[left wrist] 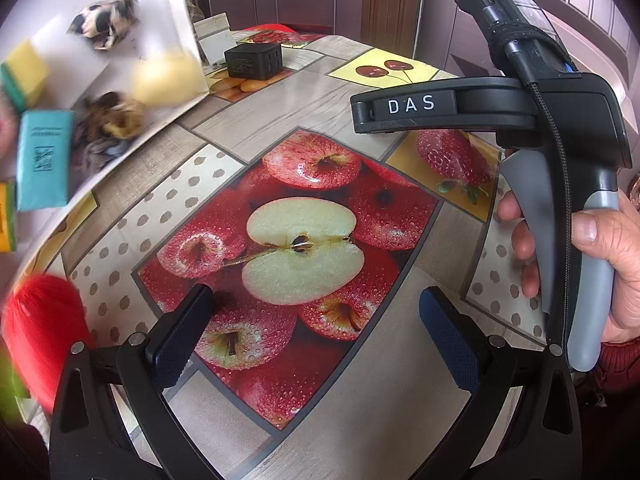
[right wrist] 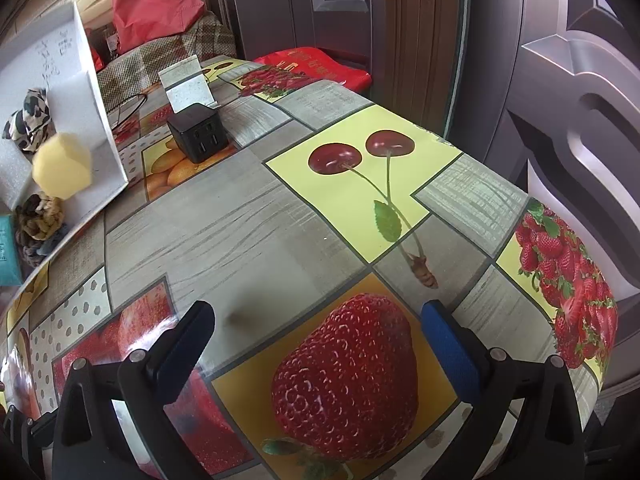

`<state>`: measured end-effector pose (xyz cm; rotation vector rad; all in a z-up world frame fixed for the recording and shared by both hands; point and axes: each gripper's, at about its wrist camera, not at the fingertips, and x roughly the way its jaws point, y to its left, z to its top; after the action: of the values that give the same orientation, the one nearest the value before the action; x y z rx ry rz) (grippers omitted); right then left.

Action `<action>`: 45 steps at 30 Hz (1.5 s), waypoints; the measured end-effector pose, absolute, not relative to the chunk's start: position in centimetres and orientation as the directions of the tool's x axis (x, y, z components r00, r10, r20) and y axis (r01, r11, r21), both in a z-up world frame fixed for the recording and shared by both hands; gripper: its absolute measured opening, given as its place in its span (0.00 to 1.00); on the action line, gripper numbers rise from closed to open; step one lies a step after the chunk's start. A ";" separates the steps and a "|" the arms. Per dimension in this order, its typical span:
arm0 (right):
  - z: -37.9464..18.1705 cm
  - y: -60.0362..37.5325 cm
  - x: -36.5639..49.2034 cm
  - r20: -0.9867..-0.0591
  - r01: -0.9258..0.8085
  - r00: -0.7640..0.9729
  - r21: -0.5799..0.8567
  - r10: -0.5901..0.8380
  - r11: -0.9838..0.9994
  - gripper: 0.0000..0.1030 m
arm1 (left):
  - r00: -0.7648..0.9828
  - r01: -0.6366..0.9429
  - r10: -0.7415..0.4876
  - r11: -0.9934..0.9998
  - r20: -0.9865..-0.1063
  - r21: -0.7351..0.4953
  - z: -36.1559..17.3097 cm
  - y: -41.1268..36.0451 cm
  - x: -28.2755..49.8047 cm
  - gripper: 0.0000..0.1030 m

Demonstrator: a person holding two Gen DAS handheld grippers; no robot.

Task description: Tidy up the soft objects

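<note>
While both tools gape empty | yellow sponge (right wrist: pixel 62 166) blurred; scrunchies (right wrist: pixel 38 220) crumpled in white box (right wrist: pixel 102 120)

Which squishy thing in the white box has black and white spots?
The spotted scrunchie at the far end of the white box. The scrunchie nearer the front is brown and mustard, and the sponge between them is plain yellow.

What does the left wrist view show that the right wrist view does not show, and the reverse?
Only the left wrist view shows the right gripper's handle held in a hand, a red fuzzy thing, a yellow-green sponge and the printed halved apple.

Only the right wrist view shows the printed cherries, the big printed strawberry, a red bag and a door panel.

Both show the white box, the yellow sponge, the black charger cube, the teal packet and open, empty jaws.
</note>
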<state>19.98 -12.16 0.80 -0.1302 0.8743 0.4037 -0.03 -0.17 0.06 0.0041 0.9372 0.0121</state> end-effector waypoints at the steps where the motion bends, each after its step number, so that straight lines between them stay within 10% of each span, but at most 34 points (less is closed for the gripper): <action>1: 0.8 -12.1 20.0 -0.767 -0.396 0.572 0.052 0.291 0.917 1.00 | 0.592 -0.009 0.011 1.000 -0.806 0.007 0.1 -0.2 0.0 0.99; 45: 0.7 -12.4 20.0 -0.761 -0.400 0.569 0.074 0.311 0.914 1.00 | 0.592 -0.009 0.010 1.000 -0.806 0.006 0.2 -0.1 0.0 0.99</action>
<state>19.99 -12.38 0.73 -0.1106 0.8710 0.4182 0.02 -0.06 0.21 0.0014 0.9376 0.0107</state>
